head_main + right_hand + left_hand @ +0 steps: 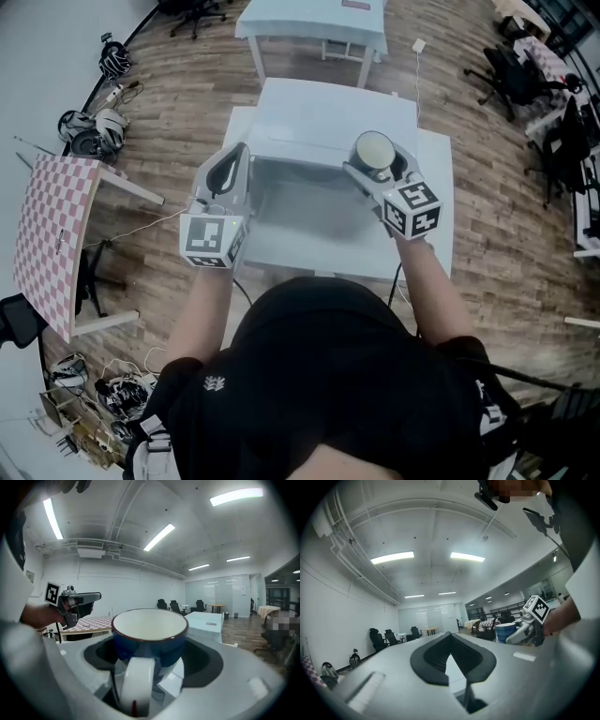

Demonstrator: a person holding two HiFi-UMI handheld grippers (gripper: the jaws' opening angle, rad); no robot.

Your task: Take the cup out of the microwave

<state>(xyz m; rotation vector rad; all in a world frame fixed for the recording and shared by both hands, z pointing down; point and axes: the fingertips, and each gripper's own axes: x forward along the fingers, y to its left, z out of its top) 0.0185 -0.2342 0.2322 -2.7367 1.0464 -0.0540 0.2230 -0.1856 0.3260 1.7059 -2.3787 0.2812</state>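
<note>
Blue cup (149, 641) in level right gripper (152, 660)

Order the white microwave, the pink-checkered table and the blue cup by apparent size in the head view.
White box-shaped microwave and pink-checkered square table: about alike, left unranked.
Blue ceramic cup: clearly smallest.

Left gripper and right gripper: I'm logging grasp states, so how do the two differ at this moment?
The right gripper is shut on the blue cup; the left gripper holds nothing. The left gripper's fingers meet at their tips, while the right gripper's fingers are spread round the cup's body. Shared: both are held over the white table, pointing away from the person.
</note>
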